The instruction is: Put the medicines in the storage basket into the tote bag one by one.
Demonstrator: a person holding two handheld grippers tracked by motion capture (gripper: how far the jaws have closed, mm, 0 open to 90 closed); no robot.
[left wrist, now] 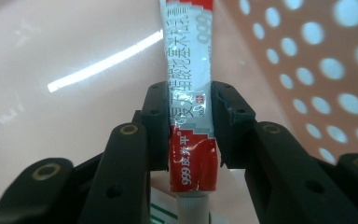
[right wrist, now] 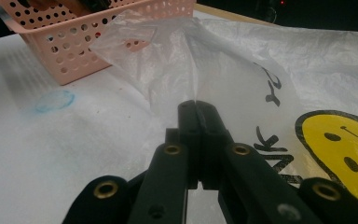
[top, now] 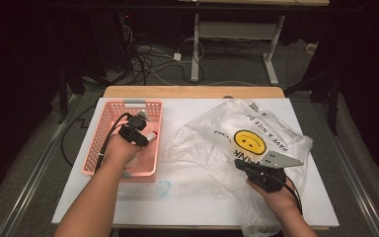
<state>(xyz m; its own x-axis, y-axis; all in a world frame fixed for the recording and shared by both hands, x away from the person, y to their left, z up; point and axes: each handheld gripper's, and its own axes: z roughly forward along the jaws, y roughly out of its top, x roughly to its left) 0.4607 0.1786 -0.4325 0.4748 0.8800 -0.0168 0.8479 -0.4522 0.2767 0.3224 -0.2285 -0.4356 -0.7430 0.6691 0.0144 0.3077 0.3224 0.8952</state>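
My left gripper (left wrist: 189, 126) pinches the tube (left wrist: 189, 88) inside the basket (top: 109, 114), walls close around; my right gripper (right wrist: 198, 114) is clamped on the bag (top: 217, 133), open table (top: 321, 197) beside it

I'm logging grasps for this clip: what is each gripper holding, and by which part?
The left gripper clamps a red-and-silver ointment tube across its lower body, above the white cap. The right gripper pinches a fold of the clear plastic smiley-face bag.

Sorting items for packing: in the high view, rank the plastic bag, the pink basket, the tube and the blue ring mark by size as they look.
1. plastic bag
2. pink basket
3. and 4. blue ring mark and tube: both small, and the tube is partly hidden, so unranked.
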